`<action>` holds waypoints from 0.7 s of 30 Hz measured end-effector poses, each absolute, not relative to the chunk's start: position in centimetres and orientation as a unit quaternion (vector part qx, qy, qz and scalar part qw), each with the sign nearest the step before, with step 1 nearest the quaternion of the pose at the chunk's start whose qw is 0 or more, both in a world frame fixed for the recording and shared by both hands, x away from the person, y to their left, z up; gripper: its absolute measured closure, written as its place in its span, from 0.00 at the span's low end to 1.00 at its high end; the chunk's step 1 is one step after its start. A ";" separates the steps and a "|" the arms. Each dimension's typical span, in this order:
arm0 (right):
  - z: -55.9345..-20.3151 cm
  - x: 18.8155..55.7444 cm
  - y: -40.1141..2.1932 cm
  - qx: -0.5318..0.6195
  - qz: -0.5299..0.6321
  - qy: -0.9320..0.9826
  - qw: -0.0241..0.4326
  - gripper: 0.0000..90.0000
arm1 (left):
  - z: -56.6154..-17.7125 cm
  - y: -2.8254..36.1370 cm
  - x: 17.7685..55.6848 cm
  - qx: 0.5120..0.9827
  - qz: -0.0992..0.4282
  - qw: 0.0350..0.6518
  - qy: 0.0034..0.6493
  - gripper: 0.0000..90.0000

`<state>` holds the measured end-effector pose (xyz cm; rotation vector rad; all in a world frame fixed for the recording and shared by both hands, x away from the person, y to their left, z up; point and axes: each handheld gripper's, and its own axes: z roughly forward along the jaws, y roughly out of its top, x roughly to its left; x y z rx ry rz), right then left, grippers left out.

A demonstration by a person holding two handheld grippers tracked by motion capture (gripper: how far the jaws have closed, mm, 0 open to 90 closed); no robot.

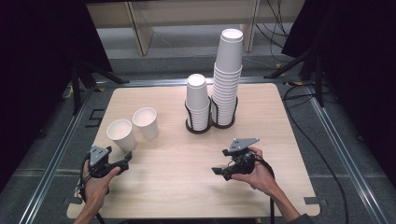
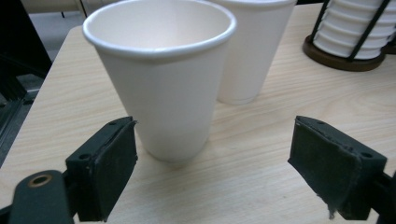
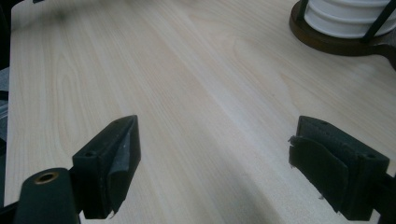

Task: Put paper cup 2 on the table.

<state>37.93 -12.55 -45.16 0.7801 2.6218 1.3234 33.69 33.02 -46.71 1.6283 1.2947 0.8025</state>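
Your left claw (image 2: 212, 163) is released around the near cup (image 2: 161, 79), 12 o'clock, lined up to grip; right claw (image 3: 215, 163) released, idle over bare tabletop (image 3: 187, 70)

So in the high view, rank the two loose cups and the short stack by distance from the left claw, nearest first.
1. White paper cup, just beyond the left claw.
2. Second white paper cup, behind and right of it.
3. Short stack of white cups in a wire holder, mid-table.

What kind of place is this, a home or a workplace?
Probably a lab or recording room, not a home: the wooden table stands between dark curtains, cables run over the floor, and a metal rail lies beside it.
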 end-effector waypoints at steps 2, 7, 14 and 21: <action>-45.1 37.9 -12.7 0.257 0.435 0.862 0.050 0.18 | -46.4 32.6 33.2 0.656 0.323 0.443 0.519 0.16; -45.2 37.9 -12.8 0.261 0.436 0.860 0.052 0.18 | -45.9 31.7 32.3 0.660 0.320 0.454 0.506 0.16; -45.2 37.9 -13.1 0.264 0.438 0.858 0.057 0.18 | -45.6 30.3 31.4 0.662 0.309 0.473 0.492 0.16; -45.3 37.9 -13.3 0.266 0.437 0.857 0.053 0.18 | -45.4 28.9 30.6 0.672 0.300 0.478 0.478 0.16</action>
